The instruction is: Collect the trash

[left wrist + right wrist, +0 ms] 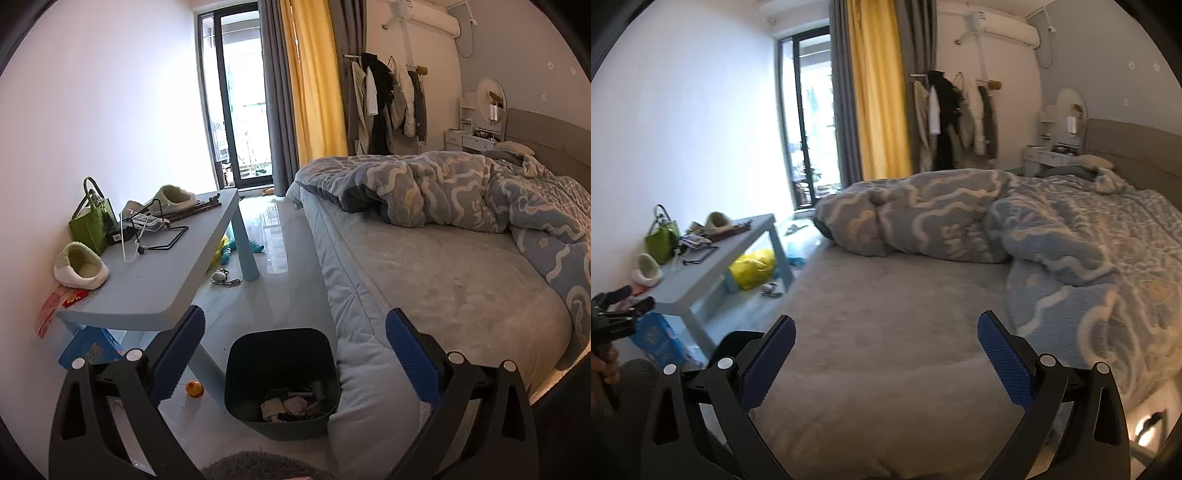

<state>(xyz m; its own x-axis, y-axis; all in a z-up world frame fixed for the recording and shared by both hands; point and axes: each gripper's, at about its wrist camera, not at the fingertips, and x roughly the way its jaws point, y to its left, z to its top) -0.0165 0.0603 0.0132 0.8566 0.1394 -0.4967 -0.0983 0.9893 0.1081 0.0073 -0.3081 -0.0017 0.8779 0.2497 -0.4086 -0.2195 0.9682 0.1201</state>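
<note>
1. Your dark trash bin (pixel 282 380) stands on the floor, between the table (pixel 155 280) leg and the bed (pixel 436 280), touching the mattress edge.
2. It holds crumpled paper scraps (pixel 286 404) and a grey lump.
3. Your left claw (pixel 294 354) is spread and empty above the bin.
4. Your right claw (pixel 886 356) is spread and empty over the bed.
5. The blue box (pixel 92 349) under the table bears writing too small to read.

Right view is blurred; the bin (pixel 733 341) hides mostly behind a finger (pixel 768 360), the left gripper (pixel 617 304) is cut off at the edge
</note>
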